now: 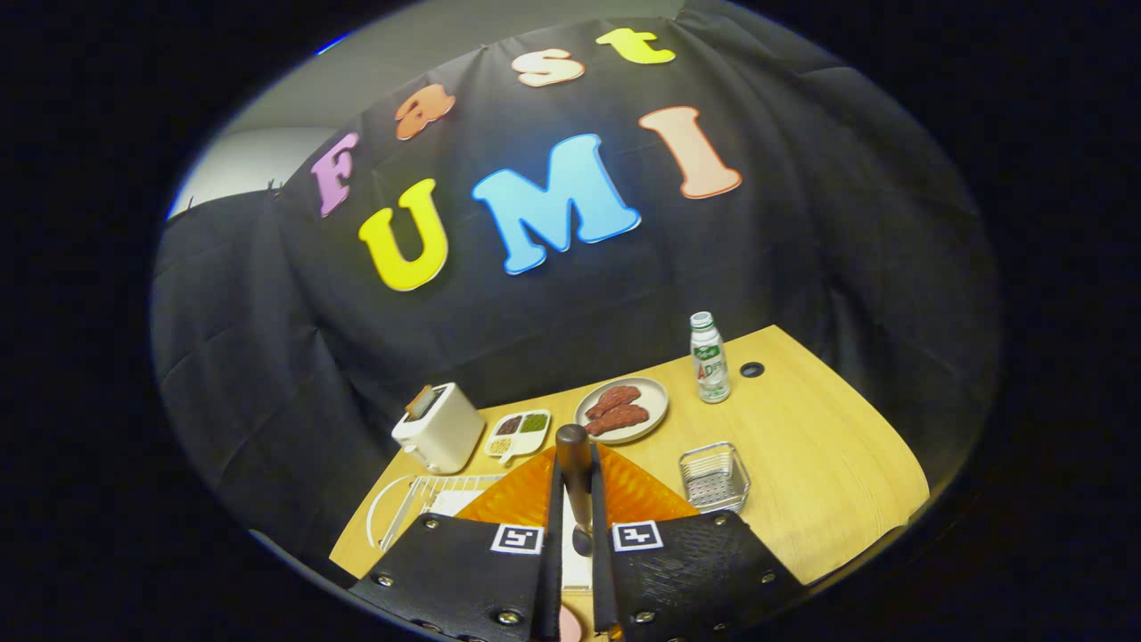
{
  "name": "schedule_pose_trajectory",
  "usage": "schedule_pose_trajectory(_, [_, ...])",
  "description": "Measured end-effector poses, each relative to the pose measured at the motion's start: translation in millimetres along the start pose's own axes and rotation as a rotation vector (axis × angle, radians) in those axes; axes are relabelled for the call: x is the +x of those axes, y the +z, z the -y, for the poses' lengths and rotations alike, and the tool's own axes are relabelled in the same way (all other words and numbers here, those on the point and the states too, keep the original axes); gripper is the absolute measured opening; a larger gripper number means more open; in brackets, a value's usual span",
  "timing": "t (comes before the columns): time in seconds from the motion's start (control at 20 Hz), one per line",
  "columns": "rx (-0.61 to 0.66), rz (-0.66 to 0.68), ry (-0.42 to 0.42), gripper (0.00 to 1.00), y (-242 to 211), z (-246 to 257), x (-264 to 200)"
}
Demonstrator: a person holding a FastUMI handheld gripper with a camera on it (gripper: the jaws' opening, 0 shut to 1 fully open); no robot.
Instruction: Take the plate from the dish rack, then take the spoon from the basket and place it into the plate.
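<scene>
Wooden-handled spoon (575, 481): stands between the two fingers, dark rounded handle end pointing away, metal bowl end low between the pads; lifted clear of the table.
Gripper (575, 535): fingers drawn almost together, both pressing on the spoon's shaft, so it is clamped and nothing else is held.
Orange plate (624, 495): lies flat on the table directly under and just ahead of the fingers, ribbed surface showing either side of the spoon; already out of the rack.
Basket (715, 477): clear mesh-bottomed, beside the plate on the right, looks empty.
Dish rack (428, 504): white wire, left of the plate, near the table's front.
Step in hand: judged the last one, carrying the spoon over the plate.
Next move: likely calls for lowering until the spoon nears the plate, then spreading the fingers; a tilt towards flat would keep it from rolling off.
Pose: tool angled downward at the table, raised above it.
Beyond: toaster (439, 428), divided snack dish (517, 432), plate of meat (622, 408), bottle (710, 358), all on the wooden table (829, 455).
</scene>
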State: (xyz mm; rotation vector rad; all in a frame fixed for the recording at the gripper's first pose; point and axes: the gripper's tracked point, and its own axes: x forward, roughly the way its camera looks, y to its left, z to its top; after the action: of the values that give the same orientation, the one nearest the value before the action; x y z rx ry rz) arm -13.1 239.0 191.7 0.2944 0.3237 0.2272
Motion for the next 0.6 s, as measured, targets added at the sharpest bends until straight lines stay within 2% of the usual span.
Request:
schedule_pose_trajectory(0.3, [-0.111, -0.099, 0.141, 0.14, -69.7, -81.3, -16.1])
schedule_pose_trajectory(0.6, [-0.22, -0.172, 0.22, 0.14, -134.0, -129.6, -21.6])
